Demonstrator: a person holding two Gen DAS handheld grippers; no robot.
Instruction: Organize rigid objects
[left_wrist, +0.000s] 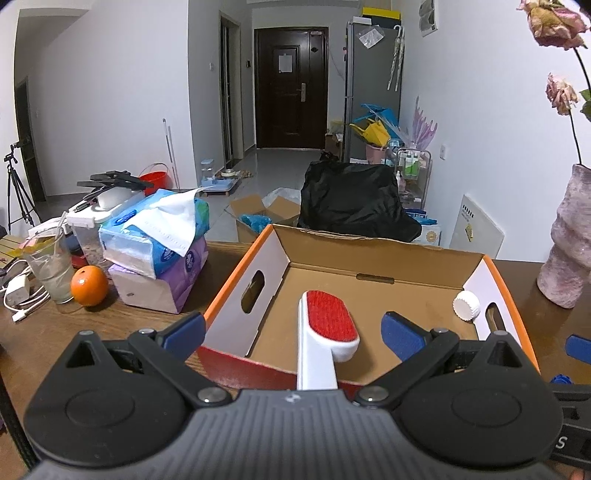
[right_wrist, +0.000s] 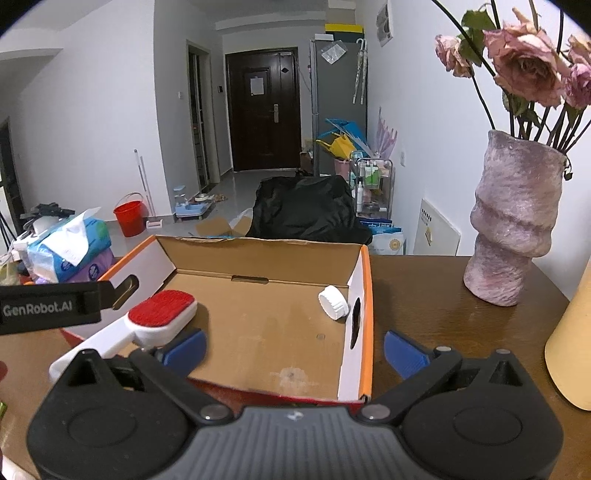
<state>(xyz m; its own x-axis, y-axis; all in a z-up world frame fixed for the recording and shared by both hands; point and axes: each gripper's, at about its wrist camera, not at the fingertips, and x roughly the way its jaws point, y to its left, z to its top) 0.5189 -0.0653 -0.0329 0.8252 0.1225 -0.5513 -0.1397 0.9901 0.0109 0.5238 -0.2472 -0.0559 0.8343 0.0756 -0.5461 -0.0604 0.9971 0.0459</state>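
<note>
An open cardboard box with orange edges and white sides (left_wrist: 373, 266) is sitting on the dark wooden counter (left_wrist: 221, 258). A white plastic lint brush with a red bristle pad (left_wrist: 327, 325) is lying with its head inside the box and its handle sticking out over the near wall. A white ribbed plastic cap (left_wrist: 466, 305) is resting in the box's far right corner, by the side wall's handle hole. The left gripper (left_wrist: 291, 332) is hovering with its blue pads spread wide, either side of the brush and not pressing it. The right gripper (right_wrist: 293, 349) is likewise standing wide apart, straddling the box's right wall and pinching nothing.
</note>
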